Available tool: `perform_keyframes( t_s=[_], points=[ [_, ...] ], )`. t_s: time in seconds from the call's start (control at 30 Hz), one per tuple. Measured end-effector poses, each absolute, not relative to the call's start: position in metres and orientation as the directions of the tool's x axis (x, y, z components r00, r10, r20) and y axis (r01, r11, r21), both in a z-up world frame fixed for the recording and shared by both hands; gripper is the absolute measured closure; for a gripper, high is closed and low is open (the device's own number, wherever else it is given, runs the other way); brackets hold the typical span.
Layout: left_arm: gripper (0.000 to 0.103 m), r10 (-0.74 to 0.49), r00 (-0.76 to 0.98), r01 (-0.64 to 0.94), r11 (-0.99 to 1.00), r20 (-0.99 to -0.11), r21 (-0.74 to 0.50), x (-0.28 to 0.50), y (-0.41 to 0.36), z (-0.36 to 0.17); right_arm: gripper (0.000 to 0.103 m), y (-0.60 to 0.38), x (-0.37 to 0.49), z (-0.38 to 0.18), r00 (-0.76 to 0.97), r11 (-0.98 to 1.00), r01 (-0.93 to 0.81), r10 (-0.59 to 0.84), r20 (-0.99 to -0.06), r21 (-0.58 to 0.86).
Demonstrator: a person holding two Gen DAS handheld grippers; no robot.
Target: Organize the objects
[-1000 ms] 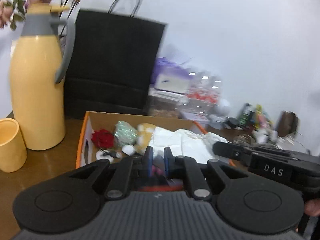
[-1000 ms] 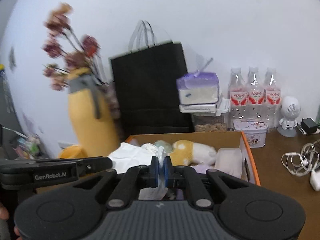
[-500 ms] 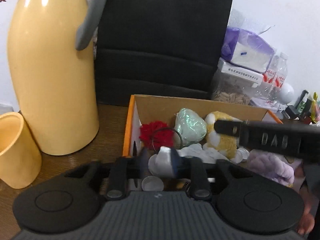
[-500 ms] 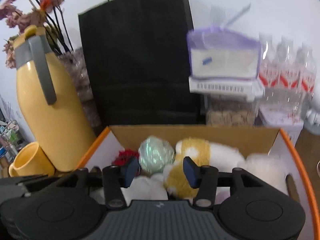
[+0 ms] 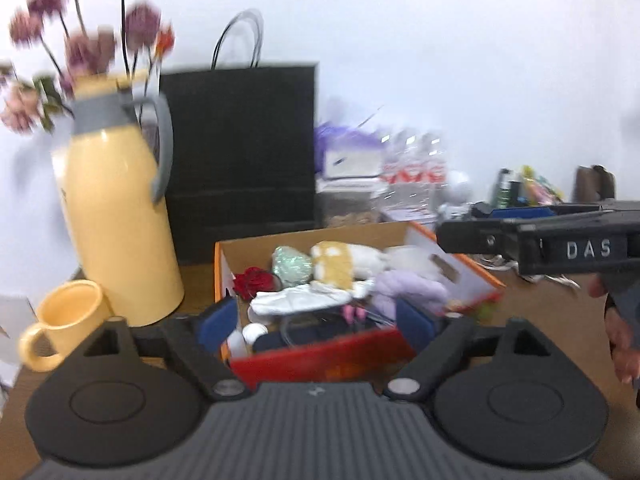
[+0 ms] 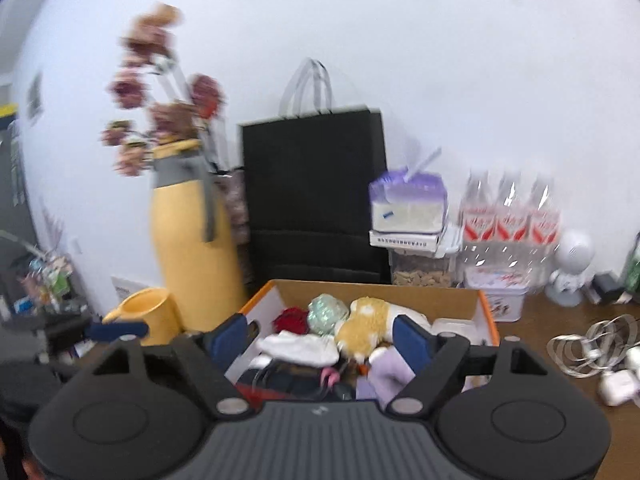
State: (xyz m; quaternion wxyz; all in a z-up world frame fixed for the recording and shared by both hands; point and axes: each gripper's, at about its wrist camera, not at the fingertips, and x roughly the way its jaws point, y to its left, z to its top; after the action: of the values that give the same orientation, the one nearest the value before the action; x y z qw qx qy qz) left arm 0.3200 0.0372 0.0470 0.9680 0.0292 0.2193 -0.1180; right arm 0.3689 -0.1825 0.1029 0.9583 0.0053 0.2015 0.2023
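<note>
While over box [image 5: 460,276], hand-held grippers agape

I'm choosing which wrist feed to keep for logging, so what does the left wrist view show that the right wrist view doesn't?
Only the left wrist view shows the right gripper's side marked DAS and part of a hand.

Only the right wrist view shows the tangled white earphones and the white round-headed figure clearly.

Both show the cardboard box of small items, the yellow jug, yellow mug, black paper bag and water bottles. Each view shows its own jaws open and empty, having just opened.
</note>
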Motion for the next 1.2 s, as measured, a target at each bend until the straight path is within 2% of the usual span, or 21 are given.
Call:
perform_keyframes(
  t_s=[0.03,0.13,0.33,0.53,0.6,0.7,0.83,1.0,1.13,1.2],
  points=[
    [0.005,-0.217,0.884,0.243,0.97,-0.414,0.01,0.301,0.037,0.049,0.021,-0.186,0.345,0.104,0.844,0.918,-0.391,0.388,-0.369,0.069],
    [0.001,-0.226,0.897,0.244,0.97,-0.379,-0.001,0.251,0.036,0.051,0.017,-0.195,0.286,0.108,0.864,0.919,-0.392,0.378,-0.332,0.025],
    [0.0,-0.137,0.919,0.154,0.988,-0.371,0.017,0.169,0.035,0.04,0.016,-0.2,0.185,0.096,0.904,0.935,-0.347,0.314,-0.291,-0.068],
    [0.0,-0.12,0.887,0.125,0.992,-0.445,-0.017,0.113,0.032,0.022,0.016,-0.197,0.114,0.082,0.876,0.921,-0.39,0.361,-0.32,-0.027],
    [0.0,-0.103,0.885,0.113,0.994,-0.454,-0.007,0.102,0.029,0.019,0.016,-0.197,0.097,0.081,0.873,0.919,-0.393,0.364,-0.325,-0.026],
    [0.0,-0.039,0.906,0.058,0.998,-0.422,0.031,0.089,0.023,0.016,0.014,-0.199,0.081,0.076,0.87,0.92,-0.389,0.353,-0.346,-0.04],
    [0.0,0.026,0.88,0.003,0.998,-0.474,0.061,0.082,0.017,0.011,0.014,-0.207,0.073,0.069,0.874,0.937,-0.348,0.308,-0.375,-0.041],
    [0.0,-0.039,0.851,0.044,0.999,-0.524,-0.004,0.072,0.02,0.012,0.014,-0.219,0.065,0.063,0.88,0.961,-0.277,0.245,-0.407,-0.021],
    [0.0,-0.038,0.874,0.062,0.997,-0.484,0.034,0.058,0.019,0.021,0.014,-0.217,0.05,0.065,0.904,0.973,-0.224,0.188,-0.384,-0.048],
    [0.0,-0.038,0.883,0.063,0.997,-0.467,0.04,0.051,0.018,0.025,0.009,-0.216,0.045,0.065,0.902,0.975,-0.219,0.191,-0.387,-0.031]
  ],
)
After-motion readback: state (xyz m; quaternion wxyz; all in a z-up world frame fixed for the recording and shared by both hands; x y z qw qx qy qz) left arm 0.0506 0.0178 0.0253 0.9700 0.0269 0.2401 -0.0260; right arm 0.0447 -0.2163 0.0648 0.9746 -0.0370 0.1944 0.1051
